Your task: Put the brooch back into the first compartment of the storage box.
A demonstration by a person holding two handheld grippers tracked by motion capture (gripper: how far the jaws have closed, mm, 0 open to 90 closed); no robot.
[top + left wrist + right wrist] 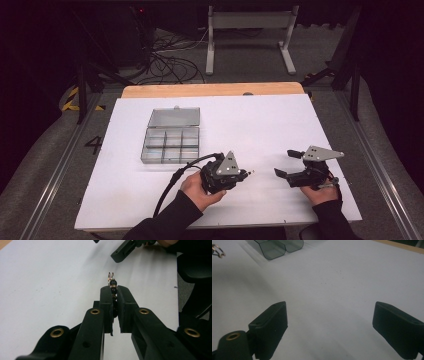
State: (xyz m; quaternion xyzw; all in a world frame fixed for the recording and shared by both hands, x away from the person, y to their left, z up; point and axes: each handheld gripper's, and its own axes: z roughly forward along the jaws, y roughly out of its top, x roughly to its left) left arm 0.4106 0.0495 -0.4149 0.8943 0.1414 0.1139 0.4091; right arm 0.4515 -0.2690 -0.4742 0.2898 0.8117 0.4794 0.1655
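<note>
From above, I see my left tool (243, 174) near the white tabletop's (260, 120) front edge. Its own view shows it clamped on a small beaded piece (113, 285). My right tool (329, 327) stands wide apart, holding nothing.

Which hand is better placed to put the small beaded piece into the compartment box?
Left. The left gripper is already shut on the beaded piece and sits nearer the compartment box in the high view. The right gripper stands open and holds nothing, farther from the box.
</note>
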